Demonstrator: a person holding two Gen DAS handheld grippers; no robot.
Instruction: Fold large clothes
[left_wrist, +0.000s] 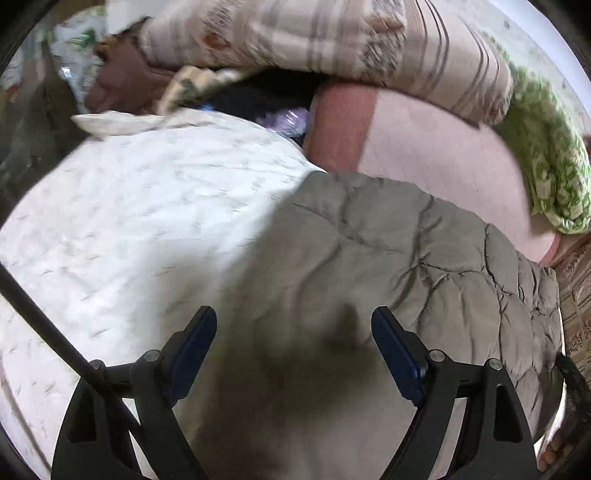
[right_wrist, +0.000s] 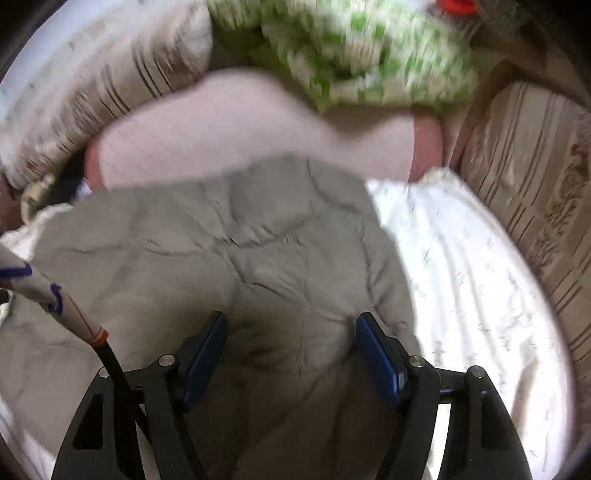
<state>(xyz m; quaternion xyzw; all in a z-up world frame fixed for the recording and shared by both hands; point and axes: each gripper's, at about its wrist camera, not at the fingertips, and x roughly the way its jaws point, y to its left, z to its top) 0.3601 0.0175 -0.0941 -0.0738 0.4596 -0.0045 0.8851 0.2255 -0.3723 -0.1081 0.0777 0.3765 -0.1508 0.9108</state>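
A grey quilted jacket (left_wrist: 388, 251) lies spread on a white patterned bedsheet (left_wrist: 129, 206). It also shows in the right wrist view (right_wrist: 221, 251), on the same sheet (right_wrist: 472, 288). My left gripper (left_wrist: 293, 325) is open, its jaws wide apart just above the jacket's near part. My right gripper (right_wrist: 291, 328) is open too, hovering close over a puckered spot of the jacket. Neither holds anything.
A pink pillow (left_wrist: 436, 162) lies beyond the jacket, with a striped beige blanket (left_wrist: 351, 40) and a green-white quilt (left_wrist: 546, 158) piled behind. A striped sofa or headboard (right_wrist: 535, 177) borders the bed at the right. Dark clutter (left_wrist: 266, 96) sits at the back.
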